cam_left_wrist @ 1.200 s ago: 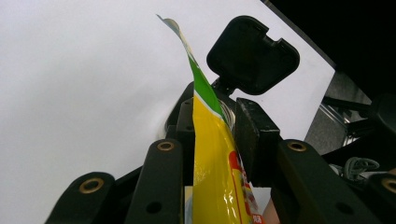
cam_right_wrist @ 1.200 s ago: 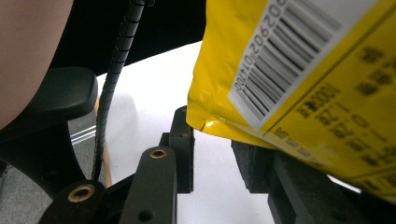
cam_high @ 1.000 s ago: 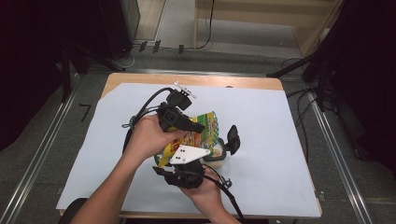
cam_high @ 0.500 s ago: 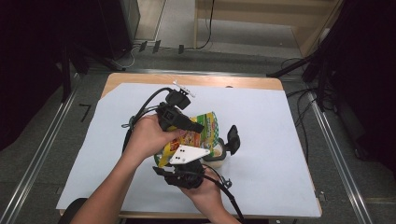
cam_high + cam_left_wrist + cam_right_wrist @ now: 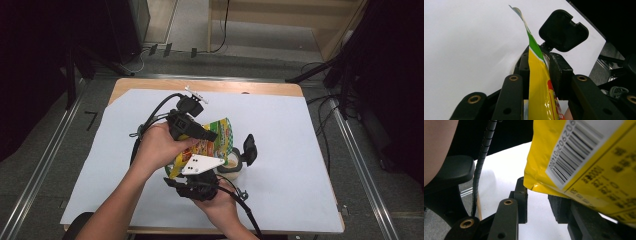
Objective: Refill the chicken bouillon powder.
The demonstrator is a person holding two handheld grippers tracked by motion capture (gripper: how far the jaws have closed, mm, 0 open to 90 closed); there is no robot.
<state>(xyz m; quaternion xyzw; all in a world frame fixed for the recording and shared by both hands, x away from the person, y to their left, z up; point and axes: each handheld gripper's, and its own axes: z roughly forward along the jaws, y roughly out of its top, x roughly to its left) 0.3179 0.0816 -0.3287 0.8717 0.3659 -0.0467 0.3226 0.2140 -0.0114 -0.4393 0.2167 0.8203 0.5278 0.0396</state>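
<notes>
Roughly at the middle of the table [image 5: 300,130], on its white sheet, a yellow and green snack bag [image 5: 215,137] is held up off the surface between the two hand-held tools. From the high view the left gripper [image 5: 192,127] lies across the bag's upper part, the person's left hand [image 5: 157,147] wrapped around its body. In the left gripper view its black jaws are pressed against both faces of the thin bag [image 5: 539,82], clamping it edge-on, with the bag's top corner rising free above them. Nearer the table's front edge, the right gripper [image 5: 200,182] sits just below the bag, under its grey three-cornered plate. In the right gripper view its jaws stand apart with white sheet between them; the bag's barcoded underside [image 5: 584,162] rests over the right-hand jaw, not pinched. A small cup [image 5: 234,162] stands just beside the bag toward the right edge.
</notes>
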